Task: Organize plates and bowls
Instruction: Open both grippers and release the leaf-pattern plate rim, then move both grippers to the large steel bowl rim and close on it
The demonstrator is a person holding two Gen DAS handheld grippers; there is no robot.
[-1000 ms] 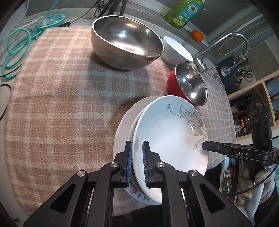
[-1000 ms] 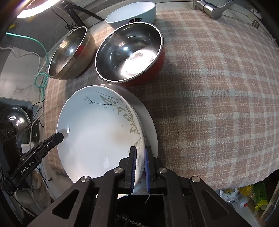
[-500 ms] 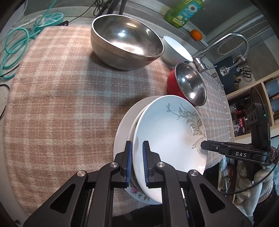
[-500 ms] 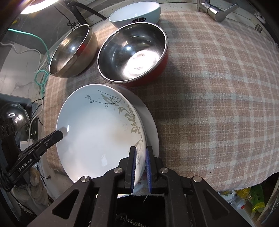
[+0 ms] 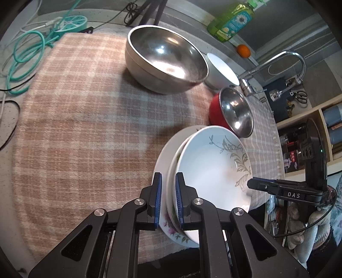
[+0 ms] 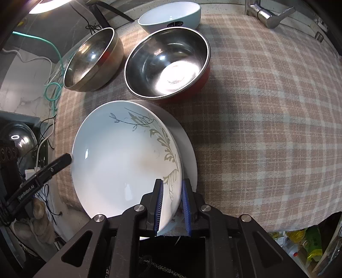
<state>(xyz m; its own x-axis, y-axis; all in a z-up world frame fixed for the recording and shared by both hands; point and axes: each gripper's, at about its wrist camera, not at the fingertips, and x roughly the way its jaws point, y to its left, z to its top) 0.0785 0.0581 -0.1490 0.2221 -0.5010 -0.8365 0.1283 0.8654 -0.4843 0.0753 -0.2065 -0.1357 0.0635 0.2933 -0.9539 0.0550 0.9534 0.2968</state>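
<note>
A white plate with a grey leaf pattern [image 5: 211,171] [image 6: 126,169] tops a stack of plates [image 5: 162,158] near the table's front edge. My left gripper [image 5: 167,201] straddles the stack's near rim, its jaws slightly parted around the leaf plate and a floral plate [image 5: 171,226]. My right gripper [image 6: 172,205] straddles the opposite rim with a visible gap on both sides. A large steel bowl [image 5: 166,59] [image 6: 94,59], a red steel bowl [image 5: 233,113] [image 6: 168,64] and a white bowl [image 5: 220,72] [image 6: 171,17] stand behind.
A plaid cloth [image 5: 74,128] [image 6: 267,128] covers the table. A faucet [image 5: 277,64], a green soap bottle [image 5: 233,19] and an orange [image 5: 243,51] are at the back. Teal cables [image 5: 27,55] lie at the far left.
Both grippers' jaws have widened slightly on the plate rims. The stack has stayed in place on the cloth.
</note>
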